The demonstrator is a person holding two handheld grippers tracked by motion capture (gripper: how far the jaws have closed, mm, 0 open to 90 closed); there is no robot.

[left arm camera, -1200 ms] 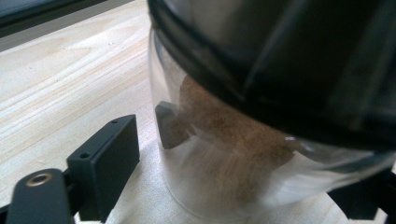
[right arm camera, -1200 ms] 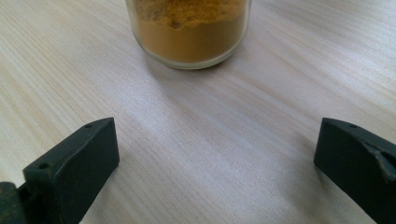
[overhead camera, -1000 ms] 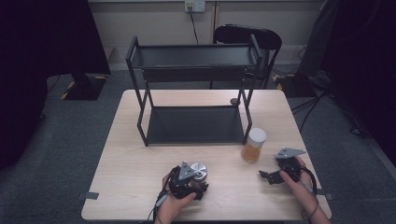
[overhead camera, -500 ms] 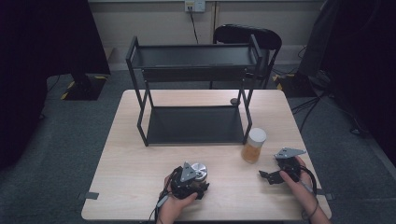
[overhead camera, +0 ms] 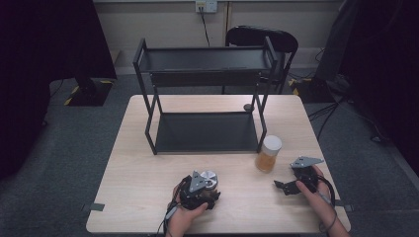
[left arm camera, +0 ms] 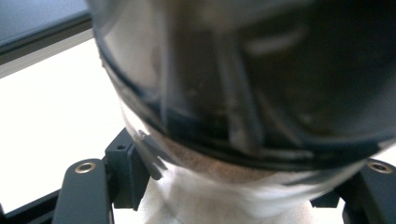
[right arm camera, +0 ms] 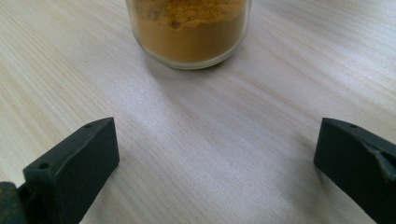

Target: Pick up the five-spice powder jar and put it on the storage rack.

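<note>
A clear jar [left arm camera: 243, 93] with a dark lid band and brownish contents sits between the jaws of my left gripper [left arm camera: 233, 196], very close to the camera. The jaws have just been closing and now press on it. In the high view, the left gripper [overhead camera: 205, 190] is near the table's front edge, and the jar's grey lid [overhead camera: 209, 178] shows at its tip. A second jar [overhead camera: 268, 153] with a white lid and orange powder [right arm camera: 189, 32] stands upright on the table. My right gripper [overhead camera: 282, 186] [right arm camera: 217, 158] lies open just in front of that jar, apart from it.
A black two-tier metal rack [overhead camera: 202, 79] stands across the back half of the wooden table [overhead camera: 138, 173]. A small dark round object [overhead camera: 248, 107] lies by the rack's right rear leg. A black chair [overhead camera: 262, 37] stands behind the table.
</note>
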